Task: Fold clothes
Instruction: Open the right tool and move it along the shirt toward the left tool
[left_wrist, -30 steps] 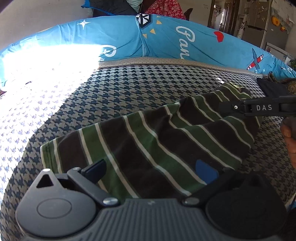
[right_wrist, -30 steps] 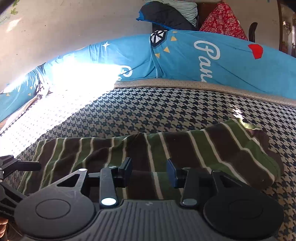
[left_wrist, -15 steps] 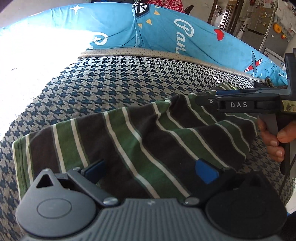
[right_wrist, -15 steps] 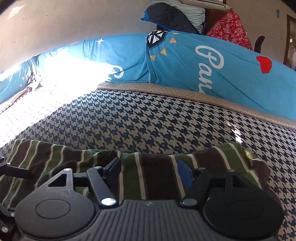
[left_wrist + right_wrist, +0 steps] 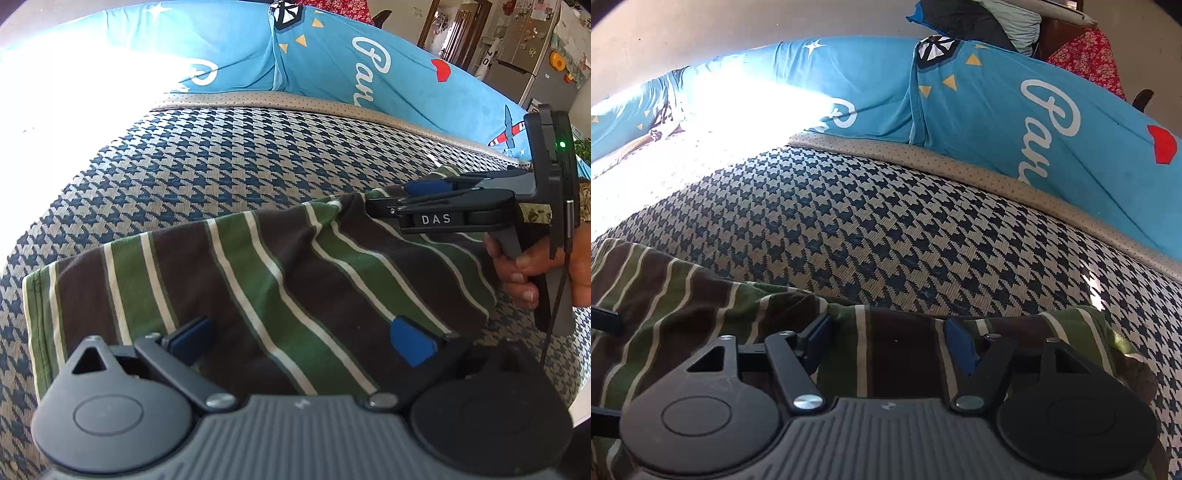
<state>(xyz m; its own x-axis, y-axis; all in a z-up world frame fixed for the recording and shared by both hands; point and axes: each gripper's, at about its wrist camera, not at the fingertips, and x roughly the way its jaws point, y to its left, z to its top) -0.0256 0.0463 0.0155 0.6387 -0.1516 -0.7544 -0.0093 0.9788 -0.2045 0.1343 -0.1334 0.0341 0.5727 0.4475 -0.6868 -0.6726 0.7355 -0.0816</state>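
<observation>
Both hand-held grippers, left [image 5: 301,338] and right [image 5: 890,341], stood spread over the striped shirt [image 5: 258,280], the right closing slightly; each should pinch one hem corner squarely.

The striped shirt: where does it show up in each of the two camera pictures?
Left wrist view: the striped shirt fills the lower middle, running up to the right.
Right wrist view: it lies across the bottom, from the left edge to the lower right.
Shared landmark: the blue cushion with white lettering.
</observation>
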